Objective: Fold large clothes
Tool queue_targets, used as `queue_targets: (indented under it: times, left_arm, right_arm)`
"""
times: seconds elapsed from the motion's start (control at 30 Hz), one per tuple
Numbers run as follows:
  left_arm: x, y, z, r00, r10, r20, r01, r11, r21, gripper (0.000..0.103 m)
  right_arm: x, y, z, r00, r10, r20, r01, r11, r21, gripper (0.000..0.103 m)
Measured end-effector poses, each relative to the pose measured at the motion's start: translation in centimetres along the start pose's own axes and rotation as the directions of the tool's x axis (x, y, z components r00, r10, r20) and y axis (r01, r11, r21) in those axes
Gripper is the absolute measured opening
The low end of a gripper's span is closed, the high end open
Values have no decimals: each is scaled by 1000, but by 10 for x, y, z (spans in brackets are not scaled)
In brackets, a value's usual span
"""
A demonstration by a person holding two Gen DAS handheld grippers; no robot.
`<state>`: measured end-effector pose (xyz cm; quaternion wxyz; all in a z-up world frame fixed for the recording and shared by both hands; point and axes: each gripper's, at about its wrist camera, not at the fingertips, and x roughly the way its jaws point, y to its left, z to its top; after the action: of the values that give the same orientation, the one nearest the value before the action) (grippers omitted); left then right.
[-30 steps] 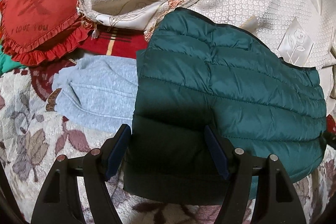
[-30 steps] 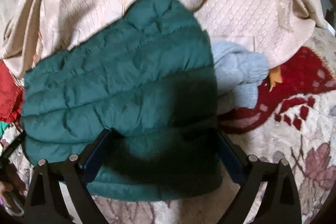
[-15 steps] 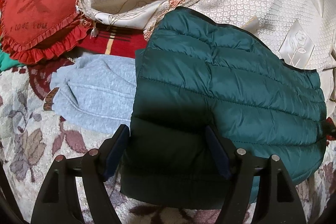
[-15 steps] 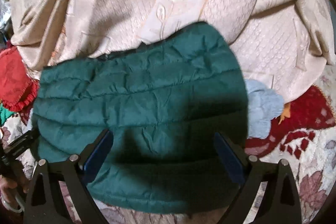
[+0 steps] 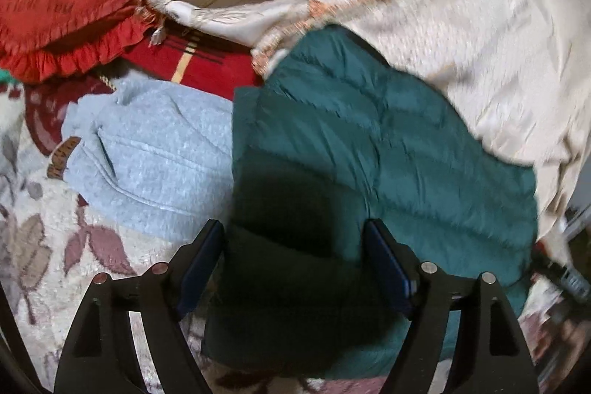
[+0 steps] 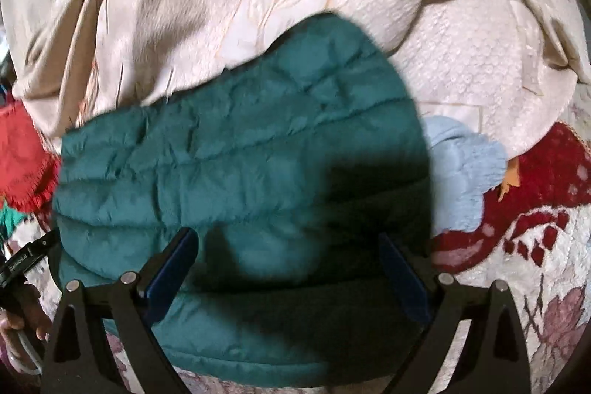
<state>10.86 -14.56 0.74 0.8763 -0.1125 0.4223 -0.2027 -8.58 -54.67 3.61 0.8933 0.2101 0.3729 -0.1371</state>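
Since the earlier frames, the right wrist view is seen to have drawn back from the quilted green puffer jacket (image 6: 240,180), so that more of the cream cloth above it is shown, and the left view has shifted so the jacket sits slightly lower and further right. The left claw (image 5: 293,261) is spread wide and its jaws are opening; the dark near hem of the jacket lies under the gap between its blue pads, but no fabric is pinched. The right claw (image 6: 288,268) is likewise held wide, hovering over the jacket's lower edge with nothing gripped.

The jacket (image 5: 388,154) is laid flat and folded into a compact rounded shape on a bed covered by a cream floral blanket with maroon leaves (image 5: 40,246). Just beside its left edge in the left view, and partly tucked beneath it, a light blue fleece garment (image 5: 147,157) is spread out. Beyond both, a cream embroidered bedspread (image 6: 461,61) is bunched up, its fringed edge touching the jacket's far side. A red frilled cushion (image 5: 62,6) is seen at the far left, resting on a red striped cloth (image 5: 199,61). At the lower left of the right view, part of a person's hand (image 6: 22,316) is visible on a black handle.
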Motion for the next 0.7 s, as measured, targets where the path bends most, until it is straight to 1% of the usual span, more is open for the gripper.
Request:
queue_targets:
  times: [0.1, 0.2, 0.3, 0.4, 0.47, 0.5, 0.53, 0.63, 0.7]
  left_arm:
    - [3, 14, 10, 999, -40, 4, 40, 997, -62, 62]
    - [13, 22, 17, 998, -66, -15, 64, 994, -90, 62]
    - [21, 24, 23, 997, -78, -18, 77, 994, -79, 63]
    - [32, 28, 25, 992, -123, -40, 118, 988, -104, 67]
    - [44, 32, 25, 985, -160, -65, 151, 980, -132, 69]
    - [49, 34, 24, 980, -184, -72, 171, 973, -153, 73]
    - [53, 36, 24, 976, -204, -79, 189, 967, -169, 74]
    - [64, 40, 25, 952, -289, -97, 262, 939, -225, 74]
    - [69, 42, 25, 943, -320, -91, 290, 925, -246, 74]
  right_arm:
    - [-2, -19, 6, 1000, 8, 10, -9, 1000, 30, 102]
    - [5, -37, 10, 1000, 30, -3, -30, 997, 68, 103]
    - [19, -44, 13, 998, 60, -29, -59, 996, 61, 103]
    - [40, -47, 17, 993, 87, -86, -83, 995, 46, 103]
    - [49, -51, 18, 987, 128, -93, -122, 990, 66, 103]
    - [53, -51, 19, 985, 145, -93, -138, 988, 71, 103]
    - [57, -50, 20, 983, 157, -94, -151, 986, 69, 103]
    - [66, -50, 22, 978, 181, -106, -176, 983, 57, 103]
    - [75, -51, 26, 972, 201, -121, -196, 979, 55, 103]
